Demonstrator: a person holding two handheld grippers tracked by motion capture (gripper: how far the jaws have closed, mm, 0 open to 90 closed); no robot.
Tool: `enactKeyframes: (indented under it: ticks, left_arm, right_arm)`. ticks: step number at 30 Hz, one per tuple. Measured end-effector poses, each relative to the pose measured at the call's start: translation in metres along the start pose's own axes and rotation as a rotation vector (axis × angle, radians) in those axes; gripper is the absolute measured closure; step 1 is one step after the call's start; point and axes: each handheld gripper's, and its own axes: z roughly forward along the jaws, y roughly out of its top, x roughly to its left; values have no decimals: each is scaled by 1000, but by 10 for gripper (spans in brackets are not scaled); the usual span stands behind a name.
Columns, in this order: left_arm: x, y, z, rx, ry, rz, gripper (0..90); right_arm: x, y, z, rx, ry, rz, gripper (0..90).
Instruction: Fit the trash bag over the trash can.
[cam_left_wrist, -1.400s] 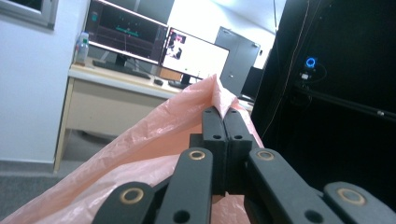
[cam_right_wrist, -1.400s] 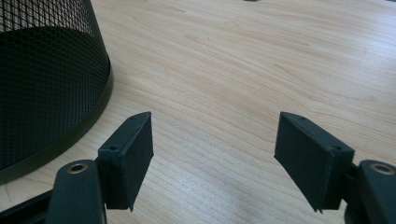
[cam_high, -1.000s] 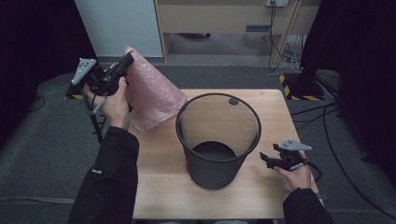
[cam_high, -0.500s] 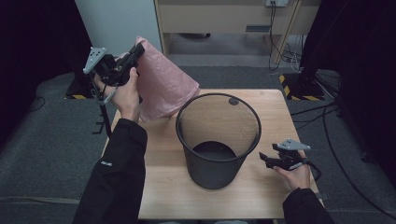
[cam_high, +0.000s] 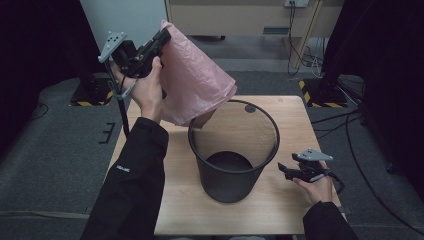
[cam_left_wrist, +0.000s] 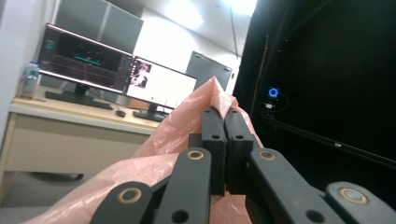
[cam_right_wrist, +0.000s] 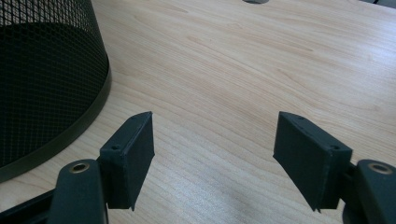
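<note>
Two grippers, one pink bin liner in hand.
Left gripper (cam_high: 162, 37), upper left of frame, clamps the pink plastic bag (cam_high: 197, 85) aloft beside the mesh wastebasket (cam_high: 232, 150), probably for lining; right gripper (cam_high: 285, 170), lower right, rests unclenched on the table (cam_high: 280, 205).

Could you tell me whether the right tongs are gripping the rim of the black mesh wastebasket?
No, the right tongs stand open over the bare wooden table, beside the black mesh wastebasket.
</note>
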Motion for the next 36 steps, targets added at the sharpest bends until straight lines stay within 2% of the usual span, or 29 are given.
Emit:
enactKeyframes:
  ticks: [1, 2, 7, 13, 19, 25, 33, 35, 36]
  left_arm:
    - [0, 0, 0, 0, 0, 0, 884]
    - [-7, 3, 2, -2, -13, 1, 884]
    - [-22, 9, 8, -9, -44, 1, 882]
    - [-32, 6, 15, -3, -65, -1, 877]
    - [-41, -3, 24, 19, -84, 13, 875]
    - [-59, -9, 33, 34, -127, 36, 874]
    - [-80, -30, 28, 85, -211, 86, 869]
    - [-82, -33, 27, 90, -217, 88, 869]
    - [-86, -39, 23, 115, -233, 113, 867]
  right_arm:
    - [0, 0, 0, 0, 0, 0, 284]
    - [0, 0, 0, -2, 1, 1, 284]
    - [0, 0, 0, -2, 1, 0, 285]
    - [1, 1, -1, -1, 3, -1, 286]
    - [0, 1, -1, -6, 2, -2, 287]
    - [0, 1, -1, -5, 3, -7, 288]
    - [-1, 2, -4, -20, -1, 7, 290]
    - [-2, 3, -5, -24, -4, 10, 290]
    - [-3, 4, -7, -43, -9, 23, 292]
